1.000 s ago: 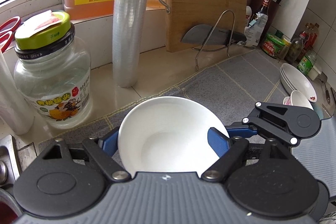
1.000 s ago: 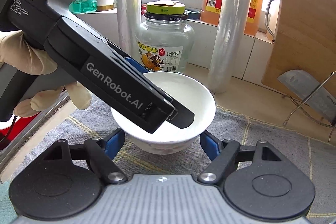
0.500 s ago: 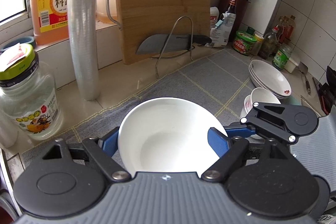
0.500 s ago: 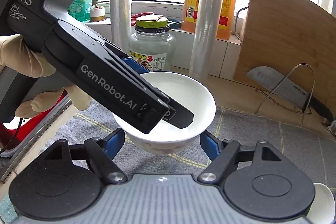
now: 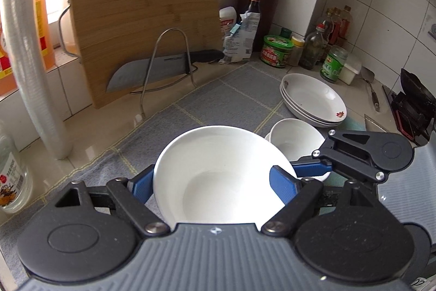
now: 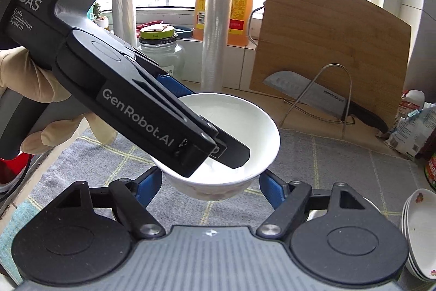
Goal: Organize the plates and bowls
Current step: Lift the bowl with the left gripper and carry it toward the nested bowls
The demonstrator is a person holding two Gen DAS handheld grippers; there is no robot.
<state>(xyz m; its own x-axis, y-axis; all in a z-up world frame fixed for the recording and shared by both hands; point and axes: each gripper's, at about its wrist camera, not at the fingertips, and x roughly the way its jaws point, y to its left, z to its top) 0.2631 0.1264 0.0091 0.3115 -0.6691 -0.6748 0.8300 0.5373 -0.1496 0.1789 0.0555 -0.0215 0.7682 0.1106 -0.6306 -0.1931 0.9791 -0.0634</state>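
White bowl (image 5: 218, 176) is held off the surface (image 5: 190, 111), clamped by left hand-held gripper (image 5: 215, 182); right hand-held gripper (image 6: 209, 188) is closed around its base. Stacked bowls (image 5: 295, 139) lie just ahead-right, plates (image 5: 313, 97) beyond.

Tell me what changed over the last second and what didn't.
The white bowl, carried between both claws, swung across the counter away from the glass jar and toward the stacked bowls and plates, which now sit close ahead. The left claw and right claw kept the same grip on the bowl; nothing was released. Cutting board and knife stayed put.
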